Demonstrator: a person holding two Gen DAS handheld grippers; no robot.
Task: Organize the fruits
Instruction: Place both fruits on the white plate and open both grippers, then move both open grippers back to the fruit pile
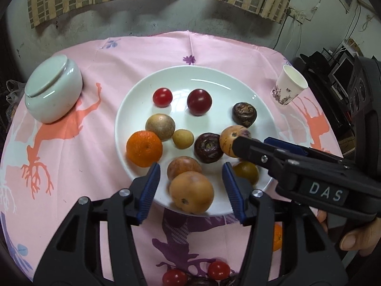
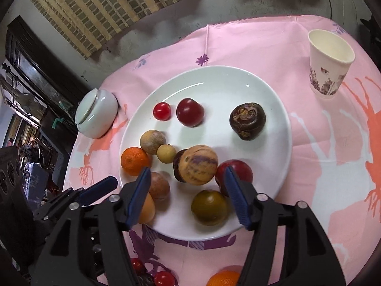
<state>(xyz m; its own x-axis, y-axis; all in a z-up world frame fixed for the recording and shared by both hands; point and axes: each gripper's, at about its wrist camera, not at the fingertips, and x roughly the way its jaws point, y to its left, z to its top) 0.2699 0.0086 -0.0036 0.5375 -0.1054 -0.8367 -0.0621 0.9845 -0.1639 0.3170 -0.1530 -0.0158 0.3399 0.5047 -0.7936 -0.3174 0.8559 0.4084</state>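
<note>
A white plate [image 1: 214, 76] [image 2: 238, 81] holds several fruits: an orange [image 1: 144, 148], red tomatoes [image 1: 162, 97], dark water chestnuts [image 1: 244, 114], brown round fruits and a tan purple-streaked fruit [image 2: 198, 164]. My left gripper [image 1: 190, 186] is open, its fingers on either side of a brown fruit [image 1: 191, 192] at the plate's near rim. My right gripper [image 2: 187, 188] is open above the plate's near part, just short of the streaked fruit; in the left wrist view [image 1: 250, 146] its tips are by that fruit [image 1: 229, 143].
A white lidded bowl [image 1: 53, 88] stands left of the plate and a paper cup [image 2: 329, 62] to the right, on a pink cloth. Loose tomatoes [image 1: 218, 269], another orange [image 2: 223, 278] and dark fruits lie on the cloth near the front edge.
</note>
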